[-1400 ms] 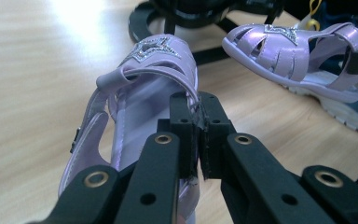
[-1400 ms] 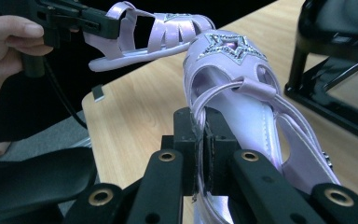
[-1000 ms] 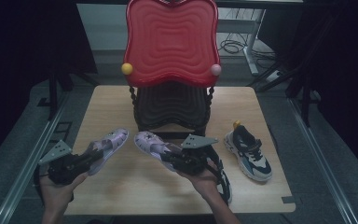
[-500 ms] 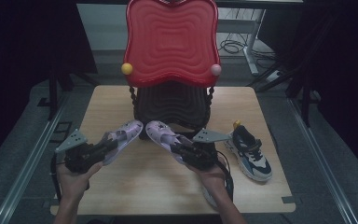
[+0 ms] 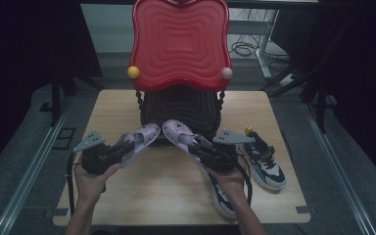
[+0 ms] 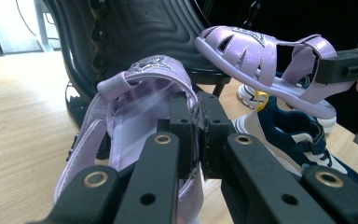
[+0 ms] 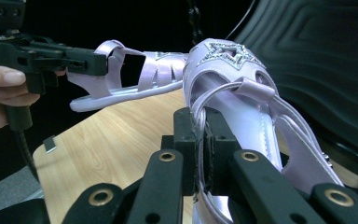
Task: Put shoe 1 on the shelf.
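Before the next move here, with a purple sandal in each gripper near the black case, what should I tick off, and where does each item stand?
1. Left gripper clamped on the left sandal at its heel strap: ok.
2. Right gripper clamped on the right sandal at its strap: ok.
3. Both sandals lifted off the table: ok in the gripper views.
4. Sandals apart from each other, toes near but not touching: ok in the high view.
5. Room in the open black case below the red lid: cannot tell, its inside is dark.
6. Navy sneakers clear of the path: ok for the right one; the one under the right hand, cannot tell.
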Available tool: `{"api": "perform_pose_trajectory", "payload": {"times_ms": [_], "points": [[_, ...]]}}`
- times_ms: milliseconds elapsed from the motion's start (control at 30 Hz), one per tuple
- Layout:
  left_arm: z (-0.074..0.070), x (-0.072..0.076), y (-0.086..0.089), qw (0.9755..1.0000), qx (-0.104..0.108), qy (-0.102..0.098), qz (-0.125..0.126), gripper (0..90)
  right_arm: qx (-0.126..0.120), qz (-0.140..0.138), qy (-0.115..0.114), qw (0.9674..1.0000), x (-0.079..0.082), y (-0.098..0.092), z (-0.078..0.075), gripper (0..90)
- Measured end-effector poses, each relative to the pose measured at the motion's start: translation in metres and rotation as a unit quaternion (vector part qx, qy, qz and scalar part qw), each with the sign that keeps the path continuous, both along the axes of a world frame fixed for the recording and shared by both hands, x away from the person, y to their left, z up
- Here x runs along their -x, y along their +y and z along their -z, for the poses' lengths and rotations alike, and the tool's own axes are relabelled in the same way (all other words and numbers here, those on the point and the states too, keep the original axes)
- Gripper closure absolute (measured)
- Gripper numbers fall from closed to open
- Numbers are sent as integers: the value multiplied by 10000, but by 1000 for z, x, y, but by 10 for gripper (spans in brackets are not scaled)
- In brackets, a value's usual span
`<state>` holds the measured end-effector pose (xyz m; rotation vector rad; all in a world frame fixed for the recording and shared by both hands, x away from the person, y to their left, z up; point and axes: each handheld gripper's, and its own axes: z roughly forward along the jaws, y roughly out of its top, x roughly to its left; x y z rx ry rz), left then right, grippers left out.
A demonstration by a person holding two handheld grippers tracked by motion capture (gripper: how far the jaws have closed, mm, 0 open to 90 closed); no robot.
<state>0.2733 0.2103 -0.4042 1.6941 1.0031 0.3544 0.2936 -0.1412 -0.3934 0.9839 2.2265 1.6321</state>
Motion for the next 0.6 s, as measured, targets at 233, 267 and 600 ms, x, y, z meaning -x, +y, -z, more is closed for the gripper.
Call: {"api": "perform_pose_trajectory", "payload": {"times_ms": [233,267,600], "points": [[1,-9,-7,10000,33,18,-43,863,21,170,-41,9998,-8,-8,-1,859],[2,-11,-8,10000,33,19,-64,863,13,205,-19,9998,-10,-9,-1,859],[5,-18,-14,9999,61,-11,-145,863,15,420,11,9991,-21,-14,3,859]]}}
